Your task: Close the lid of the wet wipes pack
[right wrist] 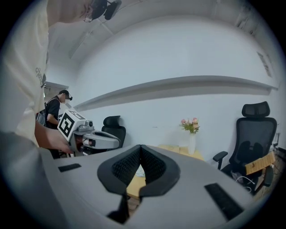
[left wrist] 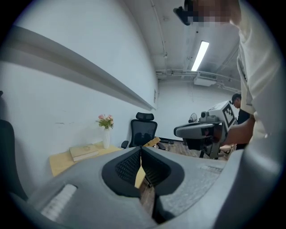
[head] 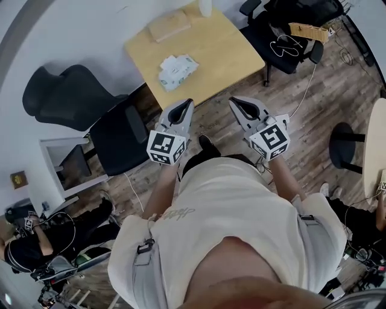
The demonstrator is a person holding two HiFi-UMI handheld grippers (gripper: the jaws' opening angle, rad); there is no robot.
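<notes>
The wet wipes pack, white with green print, lies near the middle of a small wooden table. It is too small in the head view to tell how its lid stands. Both grippers hover over the floor in front of the table's near edge, short of the pack. My left gripper is shut with nothing in it; its ribbed pads meet in the left gripper view. My right gripper is also shut and empty. Each gripper shows in the other's view, side by side and apart.
A tan book and a white vase with pink flowers stand at the table's far end. Black office chairs stand left and right of the table. A round table edge is at the right. A seated person is at the lower left.
</notes>
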